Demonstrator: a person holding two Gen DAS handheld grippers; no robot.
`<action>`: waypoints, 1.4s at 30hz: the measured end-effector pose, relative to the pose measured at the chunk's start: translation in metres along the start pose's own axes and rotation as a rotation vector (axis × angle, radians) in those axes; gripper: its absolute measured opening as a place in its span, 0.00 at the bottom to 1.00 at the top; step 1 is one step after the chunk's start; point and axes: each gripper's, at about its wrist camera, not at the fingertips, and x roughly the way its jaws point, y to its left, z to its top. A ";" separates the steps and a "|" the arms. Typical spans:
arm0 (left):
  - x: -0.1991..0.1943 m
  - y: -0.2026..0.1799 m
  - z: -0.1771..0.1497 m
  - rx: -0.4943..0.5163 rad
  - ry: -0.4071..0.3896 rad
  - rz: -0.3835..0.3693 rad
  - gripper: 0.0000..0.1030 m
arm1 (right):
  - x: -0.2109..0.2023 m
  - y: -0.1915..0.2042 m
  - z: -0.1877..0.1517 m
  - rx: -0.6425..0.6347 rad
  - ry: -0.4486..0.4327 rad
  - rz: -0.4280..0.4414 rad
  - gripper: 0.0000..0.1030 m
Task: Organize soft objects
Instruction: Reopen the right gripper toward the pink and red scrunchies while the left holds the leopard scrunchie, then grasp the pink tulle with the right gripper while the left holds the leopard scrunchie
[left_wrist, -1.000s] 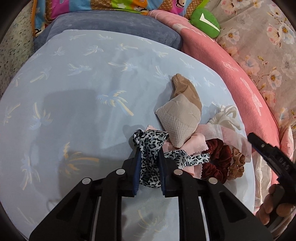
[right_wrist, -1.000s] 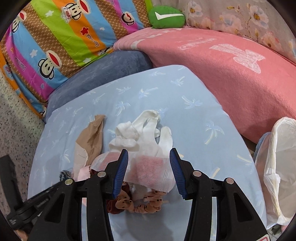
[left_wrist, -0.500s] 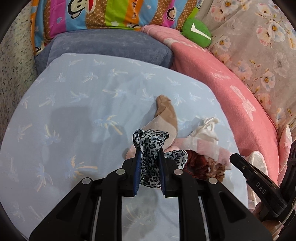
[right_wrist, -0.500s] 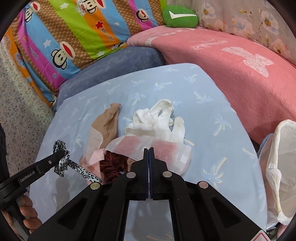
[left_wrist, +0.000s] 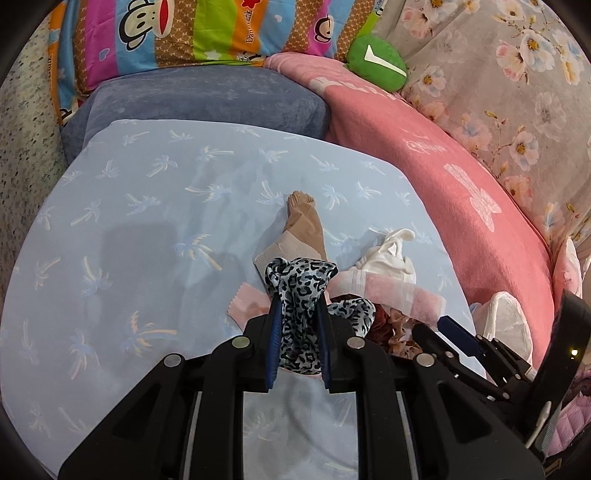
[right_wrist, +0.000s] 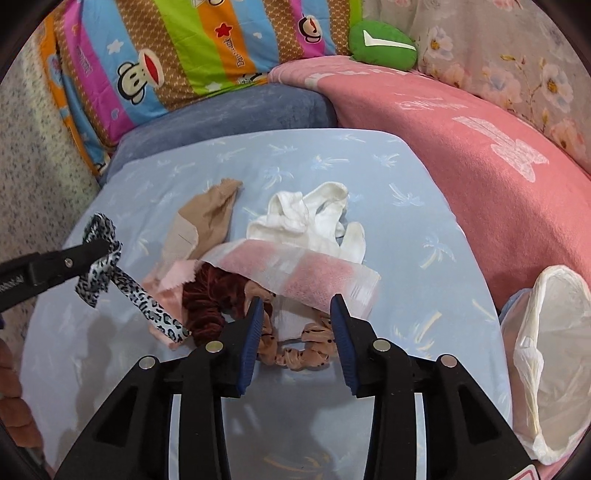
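The leopard-print ribbon (left_wrist: 300, 295) is clamped in the left claw (left_wrist: 297, 321), lifted at the near-left edge of the pile of soft things on the pale blue palm-print sheet (right_wrist: 369, 162); its loose tail (right_wrist: 147, 306) trails down onto the pile. The right claw (right_wrist: 296, 325) is spread wide and grasps nothing, poised over a tan spotted scrunchie (right_wrist: 295, 354) at the pile's near side. Beside that lies a dark red velvet scrunchie (right_wrist: 207, 295), partly covered by a pink-and-white cloth (right_wrist: 303, 273). Beyond the pile's middle sit white socks (right_wrist: 314, 221) and a beige stocking (right_wrist: 207, 218). A white plastic bag (right_wrist: 546, 354) stands right of the pile, cut off by the frame edge.
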 end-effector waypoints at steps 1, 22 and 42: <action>0.002 -0.001 0.000 0.001 0.004 0.001 0.17 | 0.004 0.000 0.000 -0.003 0.003 -0.010 0.36; 0.014 -0.015 0.007 0.028 0.005 0.001 0.17 | 0.035 -0.027 0.017 0.098 0.056 0.099 0.36; 0.013 -0.018 0.000 0.027 0.017 0.004 0.17 | 0.017 -0.035 0.000 0.096 0.043 0.112 0.24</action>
